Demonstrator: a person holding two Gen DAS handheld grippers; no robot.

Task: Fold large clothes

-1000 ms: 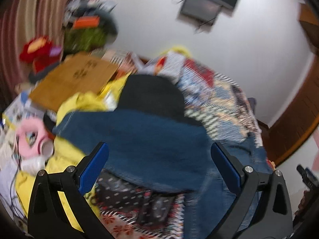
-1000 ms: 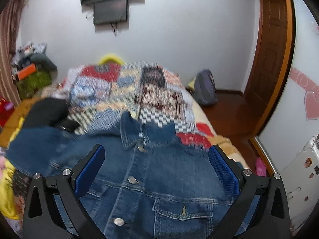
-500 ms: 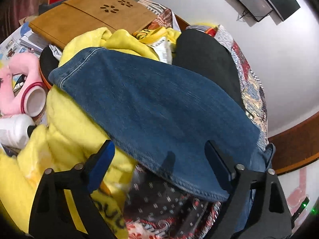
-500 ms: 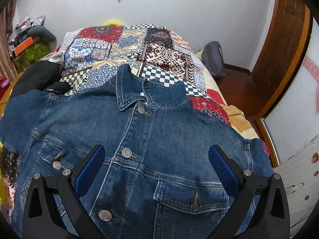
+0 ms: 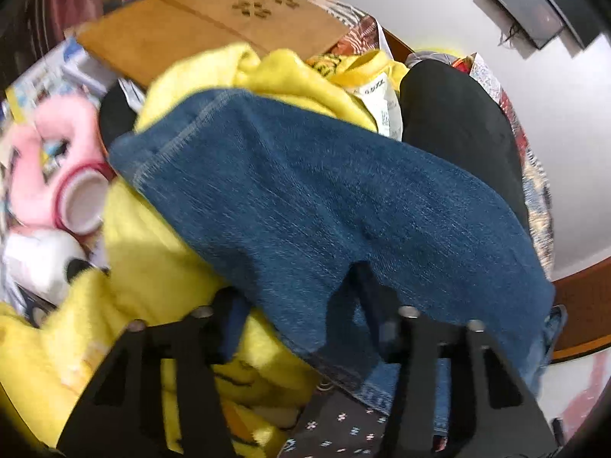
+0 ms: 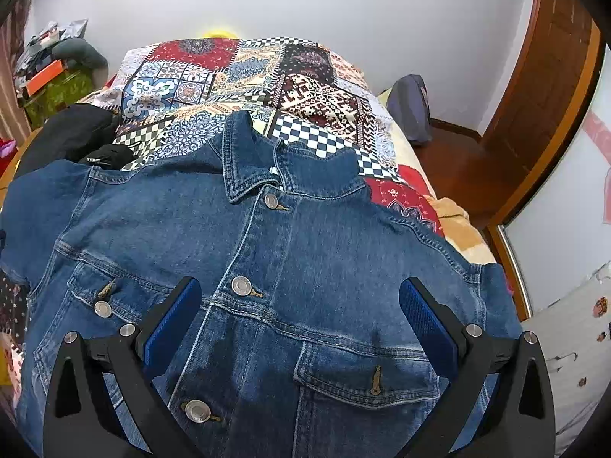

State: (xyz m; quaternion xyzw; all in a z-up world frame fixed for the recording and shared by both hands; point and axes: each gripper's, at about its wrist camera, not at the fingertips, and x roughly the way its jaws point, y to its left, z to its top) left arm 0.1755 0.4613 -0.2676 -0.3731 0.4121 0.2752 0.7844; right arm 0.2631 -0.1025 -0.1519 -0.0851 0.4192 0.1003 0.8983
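A blue denim jacket (image 6: 324, 236) lies front up and buttoned on the patchwork quilt (image 6: 305, 76), collar toward the far wall. My right gripper (image 6: 299, 286) hovers open over its chest, with nothing between the blue pads (image 6: 427, 328). In the left wrist view one denim sleeve (image 5: 324, 191) stretches across a yellow blanket (image 5: 152, 259). My left gripper (image 5: 298, 297) straddles the sleeve's near edge and its jaws are closing. A fold of denim hangs between the fingers and hides their tips. A gap still shows between them.
A black garment (image 5: 458, 122) lies beyond the sleeve. A brown board (image 5: 198, 19), a pink plush toy (image 5: 46, 160) and papers crowd the left side. A backpack (image 6: 412, 110) leans on the floor by the wooden door (image 6: 546, 87).
My left gripper dropped onto the sleeve's edge and its fingers drew much closer, with denim between them. The right gripper sank slightly toward the jacket front and stayed wide.
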